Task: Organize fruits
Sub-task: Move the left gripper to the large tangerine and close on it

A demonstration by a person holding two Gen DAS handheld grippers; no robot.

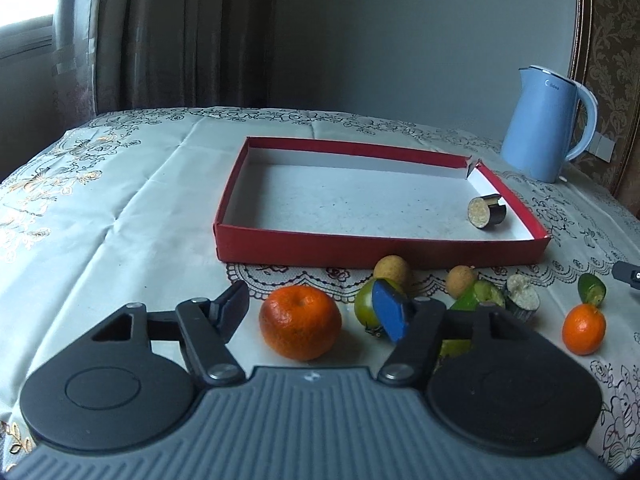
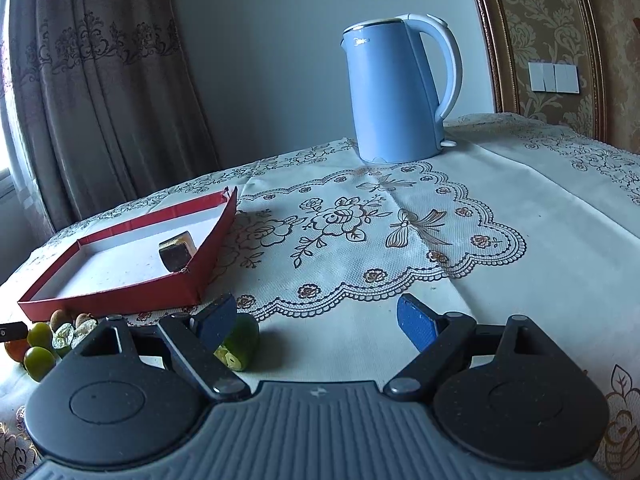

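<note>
A red shallow box lies on the table with one eggplant slice in its right corner; the box and the slice also show in the right wrist view. My left gripper is open around a large orange, its pads apart from it. A green fruit, two brown round fruits, a cucumber piece, another eggplant slice, a small orange and a lime piece lie in front of the box. My right gripper is open and empty, with a lime piece behind its left finger.
A blue electric kettle stands at the back right of the table, also in the right wrist view. A lace-patterned cloth covers the table. Curtains hang behind on the left. The right gripper's tip shows at the right edge.
</note>
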